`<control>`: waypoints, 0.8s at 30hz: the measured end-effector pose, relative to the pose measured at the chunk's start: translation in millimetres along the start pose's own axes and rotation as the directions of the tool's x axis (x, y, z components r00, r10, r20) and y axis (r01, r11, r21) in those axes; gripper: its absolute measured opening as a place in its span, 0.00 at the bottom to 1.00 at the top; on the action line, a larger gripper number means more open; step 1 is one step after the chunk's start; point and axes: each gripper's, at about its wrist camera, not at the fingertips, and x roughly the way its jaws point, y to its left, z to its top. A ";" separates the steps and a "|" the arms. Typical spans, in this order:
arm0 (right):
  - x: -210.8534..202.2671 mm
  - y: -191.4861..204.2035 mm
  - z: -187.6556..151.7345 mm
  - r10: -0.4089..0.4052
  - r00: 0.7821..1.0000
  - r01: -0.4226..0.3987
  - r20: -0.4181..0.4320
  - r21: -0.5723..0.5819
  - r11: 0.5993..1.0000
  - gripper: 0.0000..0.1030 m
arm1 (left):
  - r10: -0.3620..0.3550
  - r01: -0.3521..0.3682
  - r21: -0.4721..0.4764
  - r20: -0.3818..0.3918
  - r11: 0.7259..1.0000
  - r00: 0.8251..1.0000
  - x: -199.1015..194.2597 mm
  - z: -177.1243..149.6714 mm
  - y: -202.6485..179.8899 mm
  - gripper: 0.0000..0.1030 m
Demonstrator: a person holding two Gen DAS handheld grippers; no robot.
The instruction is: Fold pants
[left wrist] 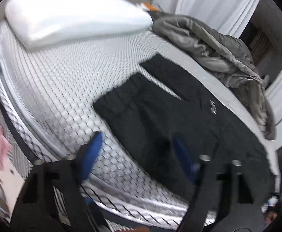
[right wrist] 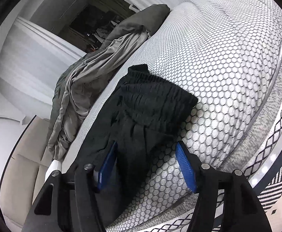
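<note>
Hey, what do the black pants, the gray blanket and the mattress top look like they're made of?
Pants: soft matte knit, probably cotton or fleece; the gathered waistband looks elastic. Blanket: smooth woven cloth with a slight sheen, likely polyester or satin-like, judging by its glossy creases. Mattress: quilted or mesh textile cover with a raised honeycomb pattern; the fiber is unclear.

Soft, even indoor light fills both views, with no hard shadows. The left wrist view is smeared by motion blur: the pillow (left wrist: 73,17) glares almost pure white and the mattress (left wrist: 67,81) pattern streaks. The right wrist view is sharp, the mattress (right wrist: 227,67) honeycomb crisp. Fisheye distortion bends straight lines, and black corners frame each picture around the mattress.
</note>
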 end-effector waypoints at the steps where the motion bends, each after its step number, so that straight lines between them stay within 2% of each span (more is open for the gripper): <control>1: 2.4 0.5 -1.2 0.004 1.000 -0.004 -0.002 -0.004 1.000 0.62 | -0.056 0.056 -0.015 -0.022 0.998 0.998 2.0 -1.4 1.9 0.59; 3: 0.5 3.7 -0.3 0.000 1.000 0.000 -0.002 -0.014 1.000 0.62 | -0.127 0.125 -0.042 -0.059 0.991 0.990 8.4 -4.0 4.4 0.58; 7: 4.5 5.9 -0.3 0.009 1.000 -0.009 -0.002 -0.021 1.000 0.62 | -0.135 0.130 -0.085 -0.067 0.988 0.989 23.8 0.3 5.8 0.55; 8: 5.2 6.9 -0.4 0.010 1.000 -0.010 -0.001 -0.023 1.000 0.62 | -0.132 0.127 -0.090 -0.053 0.988 0.990 26.4 3.3 4.8 0.50; 9: 5.8 7.0 -0.4 0.013 1.000 -0.013 0.003 -0.026 1.000 0.62 | -0.127 0.123 -0.084 -0.043 0.989 0.991 30.0 7.8 1.9 0.39; 12: 6.4 6.6 0.3 0.000 1.000 0.000 0.016 -0.019 1.000 0.62 | -0.105 0.102 -0.095 -0.026 0.990 0.994 43.3 19.7 -4.4 0.19; 14: 4.8 3.1 0.3 -0.014 0.999 0.014 0.029 -0.003 1.000 0.63 | -0.096 0.095 -0.106 -0.011 0.990 0.995 48.0 25.4 -7.1 0.11; 19: 2.5 -3.9 2.6 0.016 0.999 -0.018 0.041 0.039 0.999 0.68 | -0.079 0.082 -0.060 0.057 0.995 0.995 40.5 28.0 -19.2 0.10; 23: 21.0 2.8 12.1 0.054 0.998 -0.055 0.010 0.052 0.997 0.68 | -0.047 0.049 -0.048 0.052 0.998 0.998 43.7 28.5 -23.9 0.09; 24: 24.6 3.7 13.1 0.051 0.999 -0.051 0.004 0.052 0.997 0.63 | -0.050 0.053 -0.058 0.048 0.997 0.998 44.3 28.4 -22.3 0.09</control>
